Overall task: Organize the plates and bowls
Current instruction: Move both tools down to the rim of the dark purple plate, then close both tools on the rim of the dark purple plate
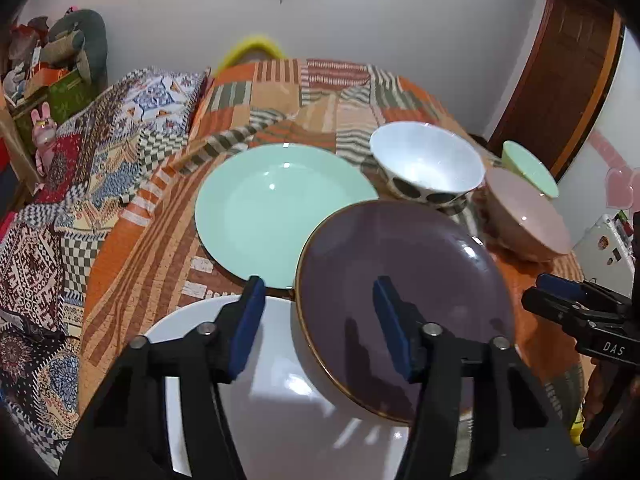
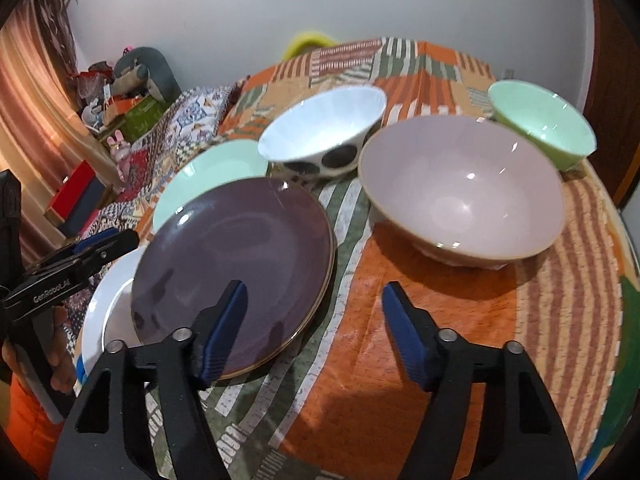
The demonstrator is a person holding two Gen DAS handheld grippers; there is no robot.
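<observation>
A dark purple plate (image 1: 404, 280) (image 2: 240, 256) lies partly on a white plate (image 1: 280, 392) (image 2: 102, 312), with a mint plate (image 1: 276, 212) (image 2: 208, 184) just beyond. My left gripper (image 1: 319, 282) is open, and the purple plate's left rim lies between its fingers with no pad pressing. My right gripper (image 2: 315, 286) is open too. Its left finger is over the purple plate's right rim and its right finger over bare cloth. Behind stand a white bowl with black dots (image 1: 428, 164) (image 2: 324, 128), a pink bowl (image 1: 528, 216) (image 2: 460, 196) and a green bowl (image 1: 530, 168) (image 2: 540, 124).
All of it rests on a round table under an orange patchwork cloth (image 2: 440, 320). A yellow chair back (image 1: 252, 46) shows behind the table. Patterned fabric (image 1: 120, 128) and piled clutter lie to the left, and a brown door (image 1: 560, 80) is at the right.
</observation>
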